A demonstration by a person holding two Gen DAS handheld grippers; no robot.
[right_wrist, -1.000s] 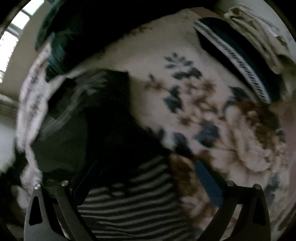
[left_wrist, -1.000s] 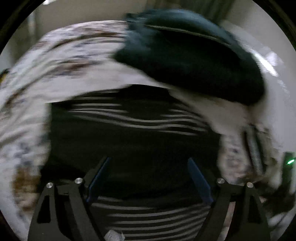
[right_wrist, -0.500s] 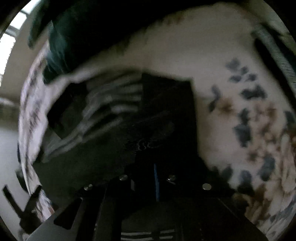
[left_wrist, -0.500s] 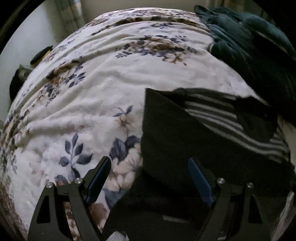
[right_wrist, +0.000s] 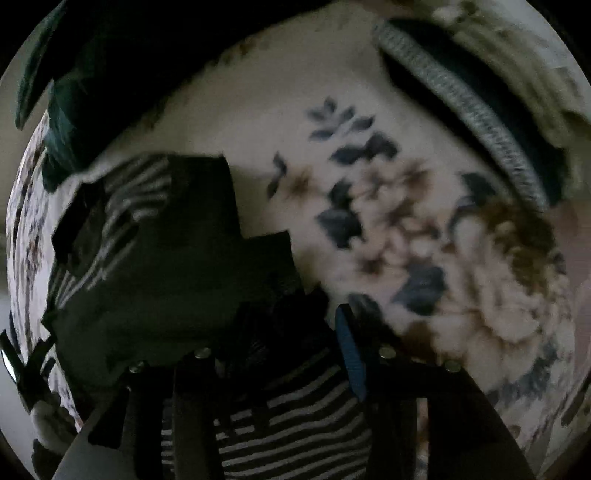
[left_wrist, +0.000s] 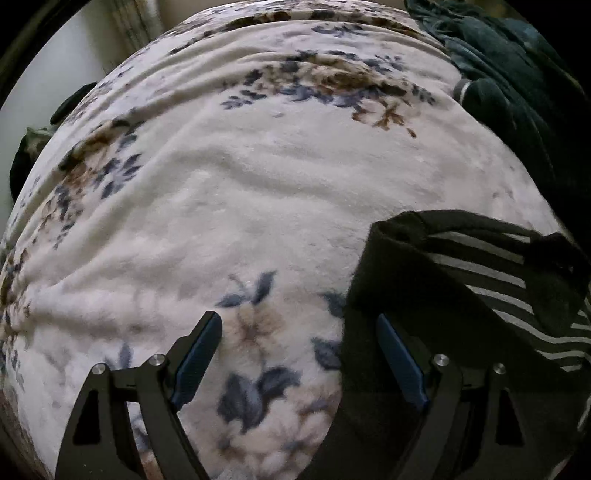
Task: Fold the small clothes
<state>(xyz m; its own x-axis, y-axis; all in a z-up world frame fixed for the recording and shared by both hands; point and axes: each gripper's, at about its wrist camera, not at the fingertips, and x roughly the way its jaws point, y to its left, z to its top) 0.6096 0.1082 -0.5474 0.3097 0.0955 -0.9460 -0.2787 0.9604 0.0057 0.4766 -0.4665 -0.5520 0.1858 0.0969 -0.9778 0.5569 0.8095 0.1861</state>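
Striped garment (left_wrist: 480, 295) beside wide left hand-held gripper (left_wrist: 299, 325), jaws empty over blanket (left_wrist: 258, 177)

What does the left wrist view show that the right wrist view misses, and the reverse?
Only the left wrist view: the left gripper, fingers wide apart over bare blanket beside the garment's edge, and a curtain at the far end of the bed.

Only the right wrist view: the right gripper, whose fingers have just been opening over dark striped cloth, and a dark item with a grey knitted band at upper right.

Both: the black striped garment, the floral blanket and a dark green pile.
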